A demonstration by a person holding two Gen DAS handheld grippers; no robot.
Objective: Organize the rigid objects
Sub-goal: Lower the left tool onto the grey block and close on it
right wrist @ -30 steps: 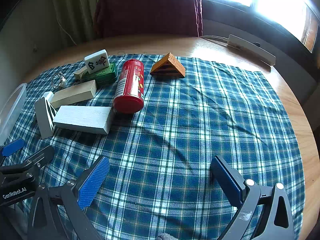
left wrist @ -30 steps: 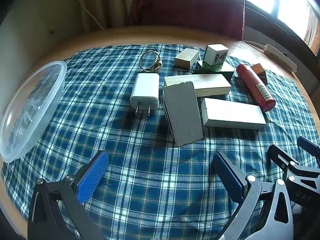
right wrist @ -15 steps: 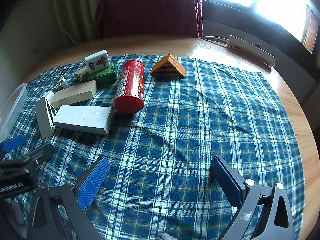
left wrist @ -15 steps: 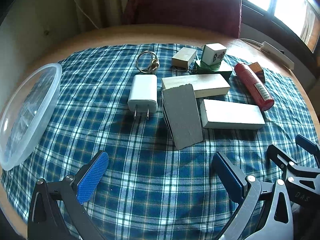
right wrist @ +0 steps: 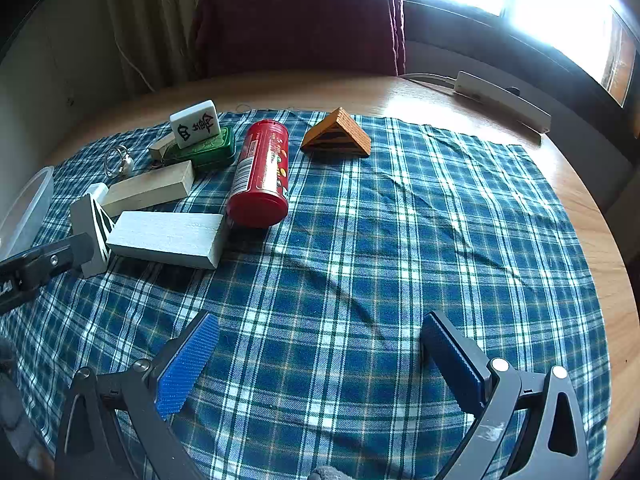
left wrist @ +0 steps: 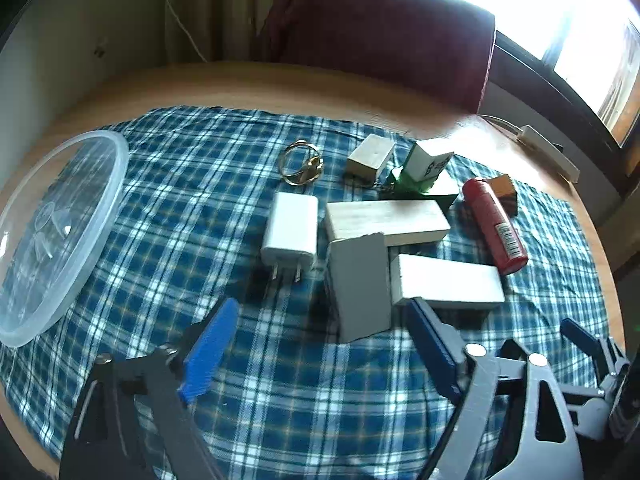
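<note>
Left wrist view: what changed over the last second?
The left gripper moved forward toward the grey block, open and empty, fingers now flanking its near end without touching. The right gripper stayed put, open. Charger, red can and other objects unmoved.

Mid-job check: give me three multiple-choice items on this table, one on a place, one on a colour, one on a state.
1. Where is the mahjong tile?
A on the green tin
B in the clear bowl
C on bare wood

2. What colour is the can?
A blue
B red
C yellow

3. How do the left gripper jaws stand?
A shut on the charger
B shut, empty
C open, empty

Answers: 1 A, the tile rests atop the tin; 2 B, its body and lid are red; 3 C, the jaws are spread with only cloth between.
</note>
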